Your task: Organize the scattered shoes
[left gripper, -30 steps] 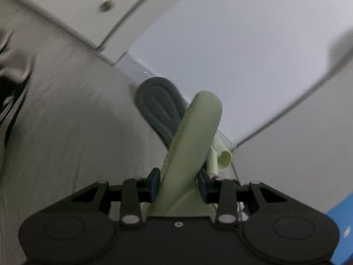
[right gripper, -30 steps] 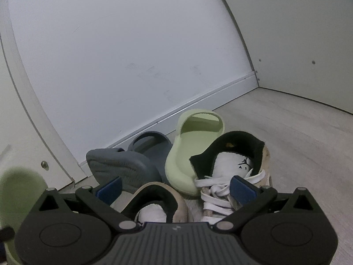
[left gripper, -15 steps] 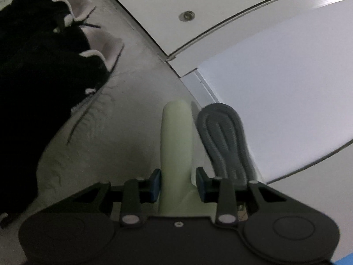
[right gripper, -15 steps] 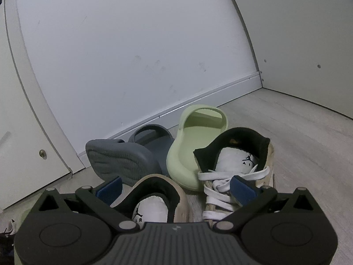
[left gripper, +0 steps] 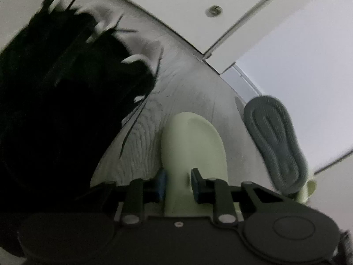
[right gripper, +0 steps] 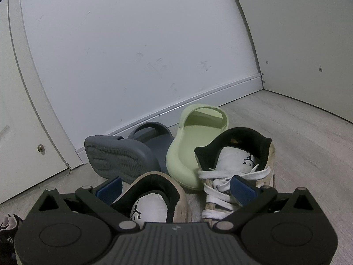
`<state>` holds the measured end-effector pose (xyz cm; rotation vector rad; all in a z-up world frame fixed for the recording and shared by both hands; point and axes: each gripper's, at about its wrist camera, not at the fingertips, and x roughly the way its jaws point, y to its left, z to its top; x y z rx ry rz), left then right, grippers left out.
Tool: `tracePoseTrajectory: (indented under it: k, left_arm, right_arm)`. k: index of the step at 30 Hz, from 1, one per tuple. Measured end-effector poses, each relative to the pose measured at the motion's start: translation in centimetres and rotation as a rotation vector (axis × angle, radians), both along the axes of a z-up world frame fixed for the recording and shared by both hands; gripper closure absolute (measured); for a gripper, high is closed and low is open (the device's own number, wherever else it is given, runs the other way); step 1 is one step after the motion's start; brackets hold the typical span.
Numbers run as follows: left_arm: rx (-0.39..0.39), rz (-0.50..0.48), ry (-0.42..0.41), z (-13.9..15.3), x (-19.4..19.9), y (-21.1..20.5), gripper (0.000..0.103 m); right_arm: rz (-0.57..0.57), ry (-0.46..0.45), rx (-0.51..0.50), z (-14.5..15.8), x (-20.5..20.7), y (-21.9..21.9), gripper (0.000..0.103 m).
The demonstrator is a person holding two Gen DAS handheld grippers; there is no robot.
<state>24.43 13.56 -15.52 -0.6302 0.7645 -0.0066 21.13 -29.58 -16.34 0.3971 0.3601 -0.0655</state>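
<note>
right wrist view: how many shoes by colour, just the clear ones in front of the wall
Grey rubber slides: 2
Pale green rubber slide: 1
Beige and black lace-up sneakers: 2
Total: 5

left tongs (left gripper: 177, 184): closing, clamped on slide | right tongs (right gripper: 176, 188): spread wide

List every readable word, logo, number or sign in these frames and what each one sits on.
"AI", the visible start of a word below a jumping-figure logo, on the white insole of the right sneaker.
"IR", the visible end of a word below the same logo, on the insole of the left sneaker.
A tiny emblem on the right gripper housing: too small to read.
Left wrist view: no text visible.
</note>
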Motion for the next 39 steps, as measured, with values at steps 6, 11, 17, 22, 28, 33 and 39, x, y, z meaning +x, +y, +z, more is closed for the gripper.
tracePoseTrajectory:
  k: [6,11,17,22,28,33,39]
  left_arm:
    - [0.26,-0.148,-0.091,4.9,-1.1,-3.3,0.051]
    - [0.432,-0.223,-0.058,5.9,-3.0,-10.1,0.044]
    - [0.619,-0.162,-0.023,4.5,-3.7,-14.4,0.043]
    - [0.602,-0.107,0.028,4.0,-4.2,-15.1,0.037]
    - [0.624,-0.086,-0.004,3.0,-4.1,-15.2,0.026]
    - [0.629,-0.04,0.026,3.5,-2.8,-12.2,0.031]
    - [0.602,-0.055,-0.009,5.5,-3.2,-9.6,0.045]
  right_arm:
    - [-0.002,-0.001,0.01,0.1,-0.1,-0.2,0.0]
    - [-0.009,0.003,0.005,0.1,0.0,-0.1,0.0]
    - [-0.004,0.005,-0.003,0.1,0.0,0.0,0.0]
    - [-0.006,0.006,0.003,0.1,0.0,-0.1,0.0]
    - [-0.004,0.007,0.002,0.1,-0.1,-0.1,0.0]
    - [-0.001,0.006,0.015,0.1,-0.2,-0.3,0.0]
    - [-0.006,-0.001,0.031,0.3,-0.2,-0.6,0.0]
